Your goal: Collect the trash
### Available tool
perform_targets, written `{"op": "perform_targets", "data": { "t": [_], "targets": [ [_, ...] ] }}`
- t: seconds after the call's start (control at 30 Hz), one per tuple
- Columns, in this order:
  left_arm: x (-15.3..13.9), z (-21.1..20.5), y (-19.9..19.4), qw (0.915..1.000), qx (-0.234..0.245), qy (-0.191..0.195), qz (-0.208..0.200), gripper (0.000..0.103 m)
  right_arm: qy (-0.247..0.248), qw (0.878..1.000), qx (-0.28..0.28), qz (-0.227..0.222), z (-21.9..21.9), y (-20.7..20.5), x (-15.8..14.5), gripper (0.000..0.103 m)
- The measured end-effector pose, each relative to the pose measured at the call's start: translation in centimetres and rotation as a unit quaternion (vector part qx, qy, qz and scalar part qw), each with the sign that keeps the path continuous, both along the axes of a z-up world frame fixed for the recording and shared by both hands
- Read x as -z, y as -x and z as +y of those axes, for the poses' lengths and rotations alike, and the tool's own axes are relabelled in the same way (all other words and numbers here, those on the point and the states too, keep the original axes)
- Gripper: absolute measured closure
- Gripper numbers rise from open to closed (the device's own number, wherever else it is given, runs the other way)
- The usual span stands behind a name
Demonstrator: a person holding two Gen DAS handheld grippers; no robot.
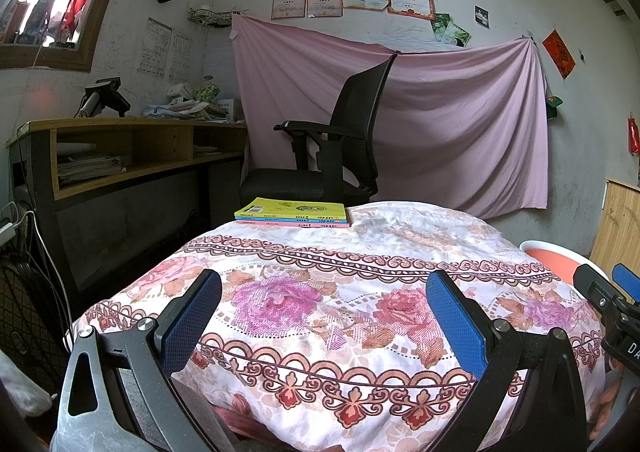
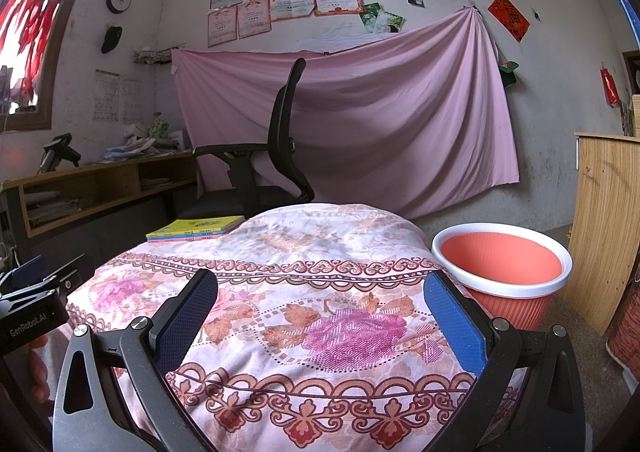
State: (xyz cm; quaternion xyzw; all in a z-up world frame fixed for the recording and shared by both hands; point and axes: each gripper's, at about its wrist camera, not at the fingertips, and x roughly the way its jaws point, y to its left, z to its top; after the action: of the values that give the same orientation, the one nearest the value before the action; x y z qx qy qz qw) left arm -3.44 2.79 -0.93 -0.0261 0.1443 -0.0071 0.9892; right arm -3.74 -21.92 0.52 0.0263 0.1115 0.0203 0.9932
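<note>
A table draped in a floral cloth fills the foreground of both wrist views. My left gripper hovers over the cloth, open, with nothing between its blue pads. My right gripper is open too, empty, over the cloth's near right part. An orange bin with a white rim stands on the floor at the table's right side; only its edge shows in the left wrist view. No loose trash shows on the cloth. The right gripper's tip peeks in at the left wrist view's right edge.
A stack of thin books lies at the cloth's far left. A black office chair stands behind the table before a pink hanging sheet. A wooden desk runs along the left wall, a wooden cabinet on the right.
</note>
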Motion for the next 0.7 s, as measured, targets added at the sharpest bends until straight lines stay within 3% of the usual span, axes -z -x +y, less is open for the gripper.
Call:
{"op": "perform_targets", "data": {
  "t": [0.7],
  "targets": [
    [-0.35,-0.14,-0.37,0.9999,-0.01,-0.009,-0.002,0.003,0.0,1.0,0.0,0.001,0.14,0.0,-0.02,0.0]
  ]
}}
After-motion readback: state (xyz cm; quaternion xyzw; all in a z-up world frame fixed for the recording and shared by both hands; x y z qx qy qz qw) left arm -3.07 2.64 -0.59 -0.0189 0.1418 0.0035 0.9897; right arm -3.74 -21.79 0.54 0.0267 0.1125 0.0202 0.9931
